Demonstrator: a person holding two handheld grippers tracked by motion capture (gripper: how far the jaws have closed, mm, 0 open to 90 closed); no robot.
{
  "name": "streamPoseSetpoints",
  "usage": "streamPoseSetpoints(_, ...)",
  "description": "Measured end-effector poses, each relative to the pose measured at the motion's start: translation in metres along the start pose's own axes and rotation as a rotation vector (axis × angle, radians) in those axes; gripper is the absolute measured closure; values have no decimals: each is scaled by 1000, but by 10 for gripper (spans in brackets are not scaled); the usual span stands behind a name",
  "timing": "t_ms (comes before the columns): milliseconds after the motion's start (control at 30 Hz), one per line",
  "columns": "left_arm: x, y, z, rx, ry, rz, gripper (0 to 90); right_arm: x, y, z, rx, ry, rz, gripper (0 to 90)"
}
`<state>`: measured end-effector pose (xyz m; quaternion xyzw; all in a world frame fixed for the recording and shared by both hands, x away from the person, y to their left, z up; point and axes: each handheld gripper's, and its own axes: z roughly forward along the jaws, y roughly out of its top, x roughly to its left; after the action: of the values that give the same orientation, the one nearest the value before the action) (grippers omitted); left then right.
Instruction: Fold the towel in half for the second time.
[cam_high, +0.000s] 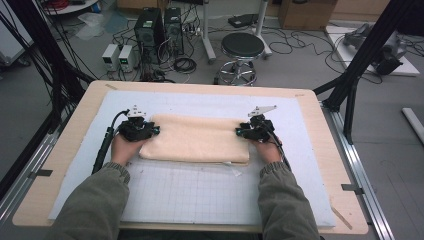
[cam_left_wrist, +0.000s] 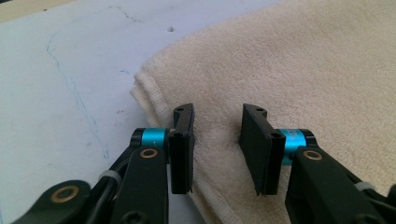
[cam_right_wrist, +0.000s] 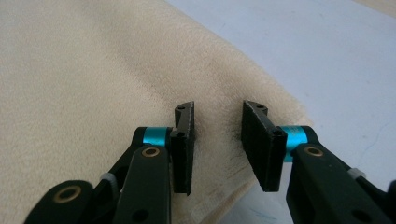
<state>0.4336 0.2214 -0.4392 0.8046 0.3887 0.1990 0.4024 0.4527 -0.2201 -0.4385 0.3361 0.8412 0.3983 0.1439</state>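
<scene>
High view: sleeved forearms nearest; left gripper and right gripper at either end of the folded cream towel, mid-bench on a white gridded mat; stool, computer towers and cables on the floor beyond. Left gripper view: fingers partly open, holding nothing, astride the towel's edge; risk judged: closing here may pinch only the top layer. Right gripper view: fingers likewise parted and empty; uneven lifting could unfold the towel.

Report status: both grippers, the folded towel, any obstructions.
Left gripper open, jaws over the towel's left end. Right gripper open over its right end, nothing pinched. Towel folded flat on white mat. Nothing in the way.
</scene>
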Motion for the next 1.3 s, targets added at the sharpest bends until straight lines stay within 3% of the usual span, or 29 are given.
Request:
streamPoseSetpoints(133, -2, 3, -4, -11, 4, -6, 599, 2, 2, -4, -14, 20, 18, 557)
streamPoseSetpoints(333, -5, 6, -15, -30, -57, -32, 495, 6, 3, -13, -32, 26, 37, 425)
streamPoseSetpoints(533, -11, 10, -29, -59, -105, -26, 395, 14, 1, -26, -75, 29, 41, 318)
streamPoseSetpoints(900, -18, 5, -53, -92, -111, -4, 302, 30, -4, -50, -108, 42, 23, 211)
streamPoseSetpoints(1033, -18, 2, -62, -104, -102, 5, 292, 32, -5, -55, -92, 57, 31, 178)
streamPoseSetpoints(1300, -18, -8, -72, -108, -93, 0, 260, 41, -1, -60, -90, 56, -12, 163)
